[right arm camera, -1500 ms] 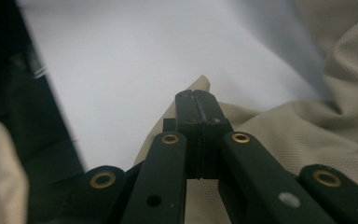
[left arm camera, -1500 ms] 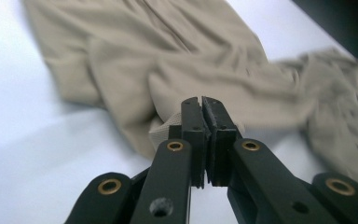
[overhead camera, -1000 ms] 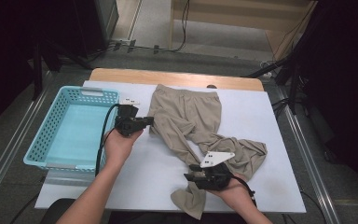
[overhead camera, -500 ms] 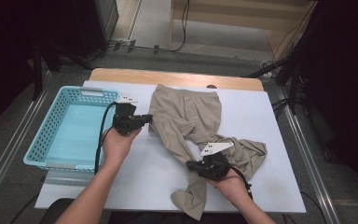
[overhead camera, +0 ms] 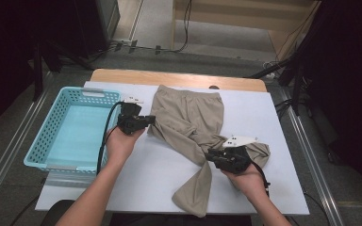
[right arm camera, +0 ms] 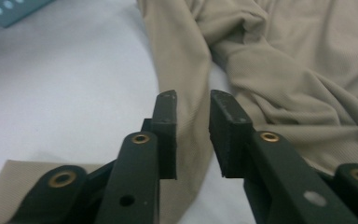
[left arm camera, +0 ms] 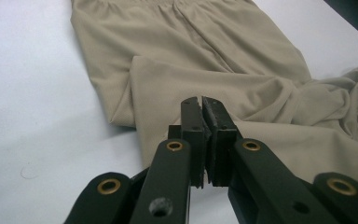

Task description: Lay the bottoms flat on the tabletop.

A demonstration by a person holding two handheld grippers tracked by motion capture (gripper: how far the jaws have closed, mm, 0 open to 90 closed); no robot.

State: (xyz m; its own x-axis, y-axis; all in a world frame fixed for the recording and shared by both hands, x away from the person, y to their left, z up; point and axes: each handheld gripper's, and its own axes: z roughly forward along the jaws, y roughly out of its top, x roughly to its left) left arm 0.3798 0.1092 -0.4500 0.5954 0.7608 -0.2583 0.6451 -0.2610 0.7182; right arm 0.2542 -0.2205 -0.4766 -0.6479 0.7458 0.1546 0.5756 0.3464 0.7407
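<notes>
Right gripper (overhead camera: 210, 156) parted over trousers (overhead camera: 188, 122) — nothing pinched

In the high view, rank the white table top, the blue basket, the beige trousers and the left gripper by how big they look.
1. White table top, clearly largest.
2. Beige trousers and blue basket: similar spread, too close to rank.
3. Left gripper, by far the smallest, its jaws shut at the trousers' edge.

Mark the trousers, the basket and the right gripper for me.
trousers (overhead camera: 188, 110): high view, upper seat panel.
basket (overhead camera: 94, 93): high view, far rim.
right gripper (right arm camera: 192, 135): right gripper view, gap midway between its open fingertips.
</notes>
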